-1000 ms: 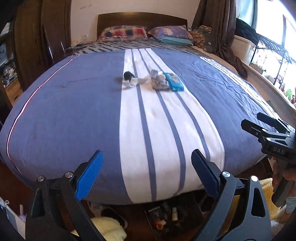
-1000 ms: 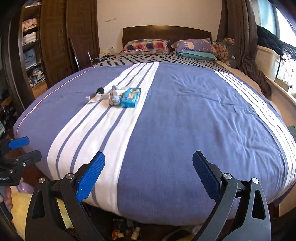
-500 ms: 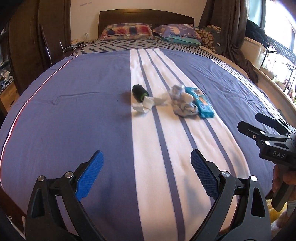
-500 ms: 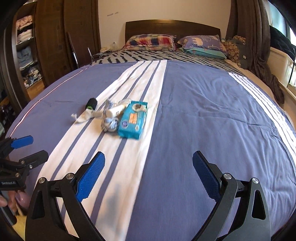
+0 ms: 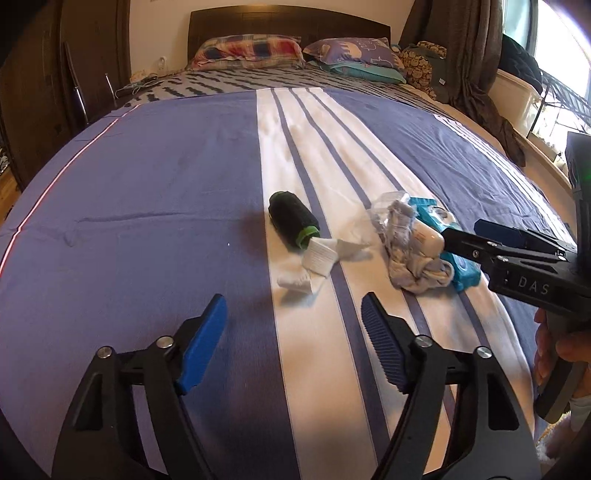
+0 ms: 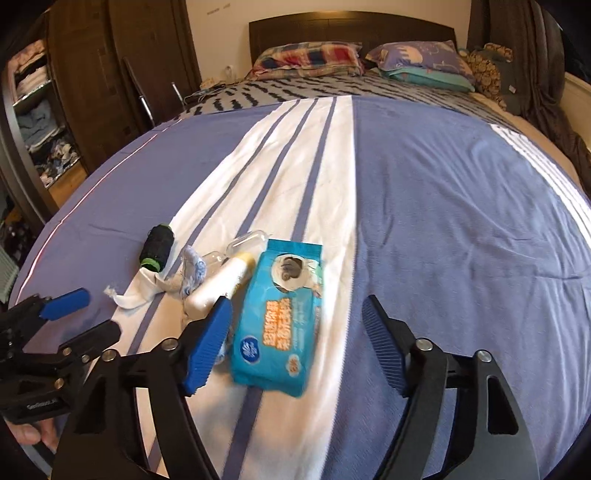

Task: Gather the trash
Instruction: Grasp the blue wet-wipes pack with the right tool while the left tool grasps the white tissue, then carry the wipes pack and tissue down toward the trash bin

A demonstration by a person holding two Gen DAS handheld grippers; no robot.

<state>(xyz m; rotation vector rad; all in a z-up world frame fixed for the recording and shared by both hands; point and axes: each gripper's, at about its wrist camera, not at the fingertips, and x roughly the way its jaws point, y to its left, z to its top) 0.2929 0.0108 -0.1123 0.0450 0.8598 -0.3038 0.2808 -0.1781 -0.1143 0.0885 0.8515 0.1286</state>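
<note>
We are narrowing both grippers' jaws, nothing between: left gripper (image 5: 293, 325) lining up crumpled tissue (image 5: 310, 267), right gripper (image 6: 295, 332) straddling wet-wipes pack (image 6: 282, 314).

I'm looking across a blue bedspread with white stripes (image 6: 443, 221); at its head lie a plaid pillow (image 6: 306, 55) and a purple pillow (image 6: 417, 55) against a dark wooden headboard (image 6: 351, 27). A dark wooden wardrobe (image 6: 110, 74) stands left.

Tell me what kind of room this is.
A bedroom, in a home by the look of it: a large bed with a striped cover, pillows against a dark headboard, and a wardrobe with folded clothes.
</note>
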